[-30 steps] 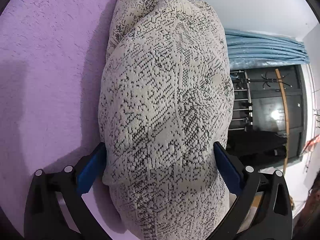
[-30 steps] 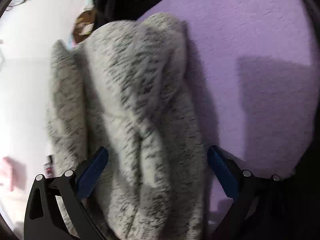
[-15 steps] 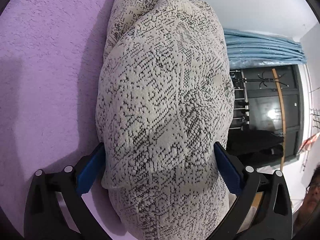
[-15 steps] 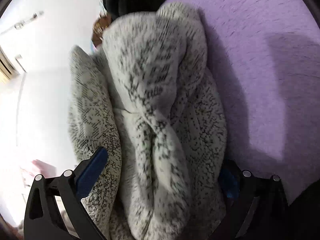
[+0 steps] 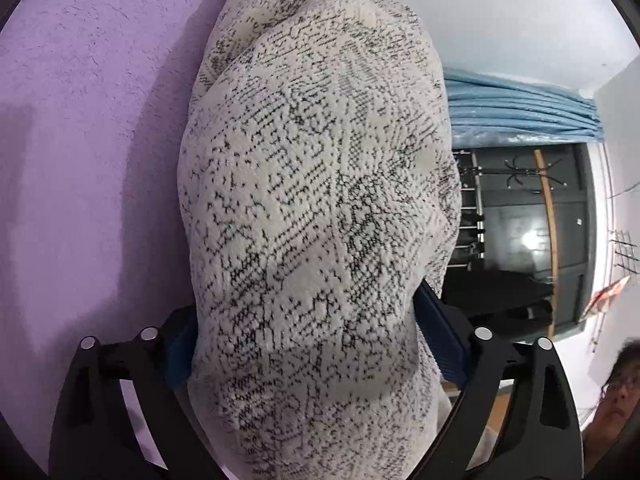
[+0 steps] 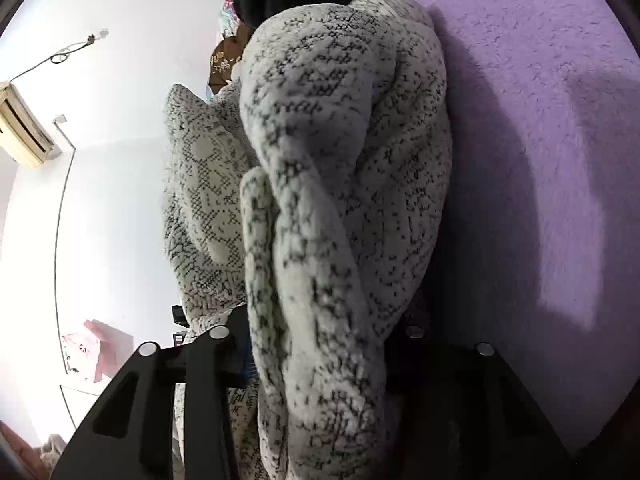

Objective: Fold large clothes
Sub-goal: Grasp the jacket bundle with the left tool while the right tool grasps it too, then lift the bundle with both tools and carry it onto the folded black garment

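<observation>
Both claws are closing in now! The right gripper (image 6: 320,356) is pinching a bunched fold of the speckled knit garment (image 6: 344,184), jaws far narrower than before; the left gripper (image 5: 308,344) is squeezing it wide, against the purple surface (image 5: 80,160).

Left gripper (image 5: 304,344): black angular plastic frame, ribbed blue pads (image 5: 440,340), round silver screw heads. Right gripper (image 6: 320,344): same black frame and silver screws, blue pad barely visible.
</observation>
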Tool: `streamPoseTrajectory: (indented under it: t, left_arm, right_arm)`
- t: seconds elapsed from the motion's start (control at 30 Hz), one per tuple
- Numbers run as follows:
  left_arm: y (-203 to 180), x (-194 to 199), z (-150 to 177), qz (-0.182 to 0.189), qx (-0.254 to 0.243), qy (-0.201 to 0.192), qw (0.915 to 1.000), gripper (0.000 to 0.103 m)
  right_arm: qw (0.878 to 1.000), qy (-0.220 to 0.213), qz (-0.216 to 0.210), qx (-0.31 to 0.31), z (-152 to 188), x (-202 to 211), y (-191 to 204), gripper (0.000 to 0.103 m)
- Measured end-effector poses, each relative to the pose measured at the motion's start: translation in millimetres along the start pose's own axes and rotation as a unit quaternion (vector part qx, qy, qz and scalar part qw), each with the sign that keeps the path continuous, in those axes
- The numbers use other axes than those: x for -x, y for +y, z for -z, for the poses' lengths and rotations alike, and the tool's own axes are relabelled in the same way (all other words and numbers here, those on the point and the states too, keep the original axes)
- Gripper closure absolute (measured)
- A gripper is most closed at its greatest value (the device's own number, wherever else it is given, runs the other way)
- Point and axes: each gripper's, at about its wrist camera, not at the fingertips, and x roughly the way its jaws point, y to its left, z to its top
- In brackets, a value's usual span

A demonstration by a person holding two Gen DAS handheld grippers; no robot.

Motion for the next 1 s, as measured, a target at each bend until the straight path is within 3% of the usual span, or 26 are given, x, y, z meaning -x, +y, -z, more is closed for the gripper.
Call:
streamPoseTrajectory:
  t: [0.3,0.63,0.83,1.0]
  left_arm:
    - [-34,35,45,0.018,-0.025,-0.001,0.9995,0.018]
    - [-93,73,141,0.02,-0.058,-0.008,0.9981,0.018]
    - [-131,41,179,0.017,-0.081,0.036,0.9959,0.018]
    - [-171,-16,182,0.023,-0.11,0.068,0.9913,0.018]
  right_arm:
    - [0.999,-0.012,-0.01,0.032,47,18,32,0.067]
    - [0.997,-0.025,-0.016,0.076,129,59,80,0.067]
    - [0.995,-0.064,-0.014,0.079,174,110,84,0.067]
    - [0.99,-0.115,-0.014,0.081,186,172,80,0.066]
